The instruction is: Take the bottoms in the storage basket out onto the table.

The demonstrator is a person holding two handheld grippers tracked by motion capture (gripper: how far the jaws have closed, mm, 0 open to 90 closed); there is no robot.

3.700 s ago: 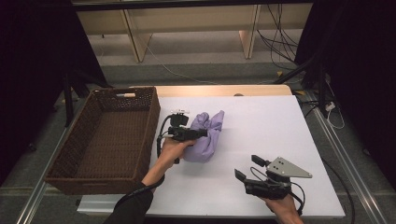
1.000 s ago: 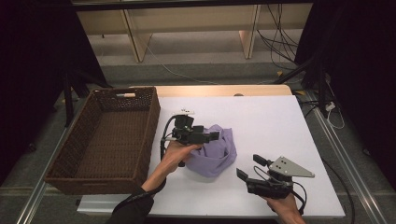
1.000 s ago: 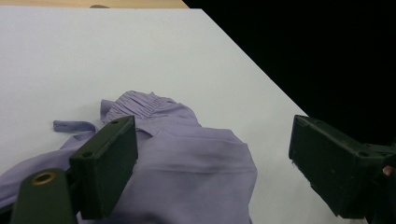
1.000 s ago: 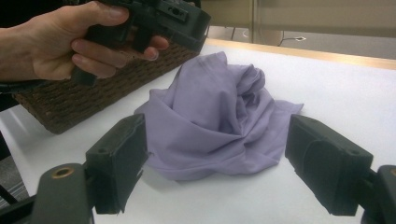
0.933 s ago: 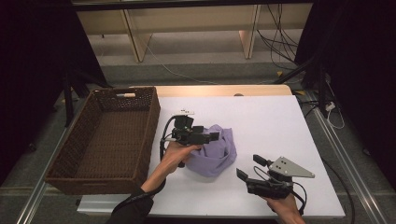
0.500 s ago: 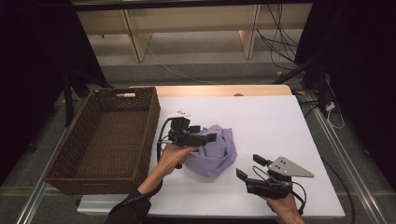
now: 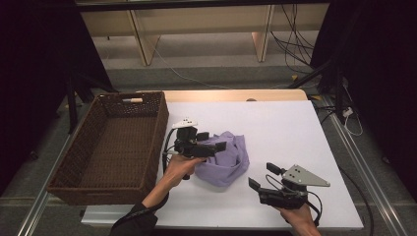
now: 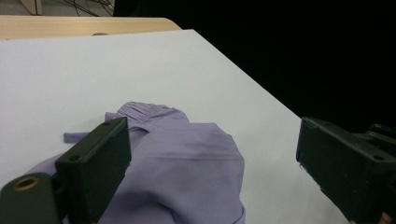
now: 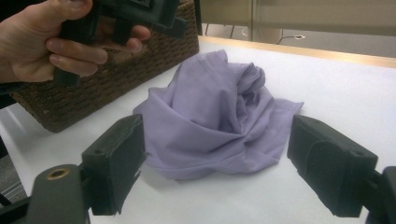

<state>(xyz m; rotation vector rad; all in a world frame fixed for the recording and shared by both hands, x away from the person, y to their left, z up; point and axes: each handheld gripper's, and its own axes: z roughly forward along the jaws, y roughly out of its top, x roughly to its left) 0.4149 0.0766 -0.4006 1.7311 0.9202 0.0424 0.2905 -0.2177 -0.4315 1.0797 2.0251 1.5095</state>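
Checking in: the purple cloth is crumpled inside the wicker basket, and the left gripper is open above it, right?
Not quite. The purple cloth lies crumpled on the white table, beside the wicker basket, not inside it; the high view shows this. The left gripper is indeed open above it.

The left tongs point(image 7: 220, 146) hang just above the counter point(image 7: 295, 123), level, their jaws wide apart after just opening, nothing pinched between them. The right tongs point(image 7: 262, 177) rest low near the person's edge, jaws spread wide and empty.
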